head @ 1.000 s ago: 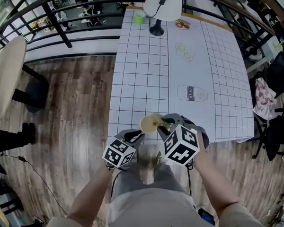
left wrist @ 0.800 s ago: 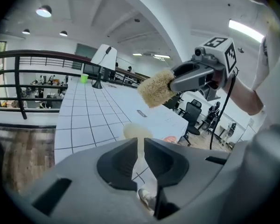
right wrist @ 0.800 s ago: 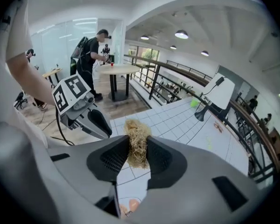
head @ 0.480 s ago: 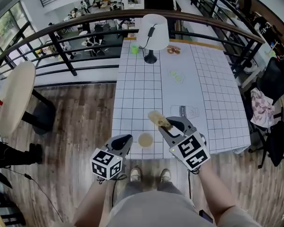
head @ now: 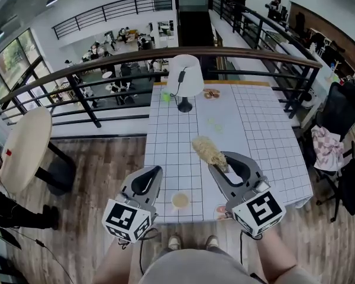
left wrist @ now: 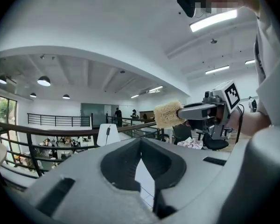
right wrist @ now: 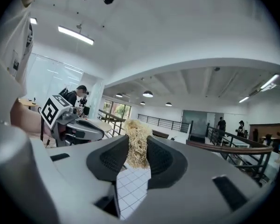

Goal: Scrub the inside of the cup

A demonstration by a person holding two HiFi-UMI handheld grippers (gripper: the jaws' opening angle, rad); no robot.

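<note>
The small tan cup (head: 180,200) sat on the white checked surface (head: 165,152) between the left gripper (head: 152,170), fingers clenched empty, and the right gripper (head: 220,165), fingers grasping a yellow stringy scrubber (head: 207,149).

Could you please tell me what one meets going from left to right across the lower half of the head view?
Round table → left tool → cup → right tool, shut on the scrubber → cloth on a chair.
</note>
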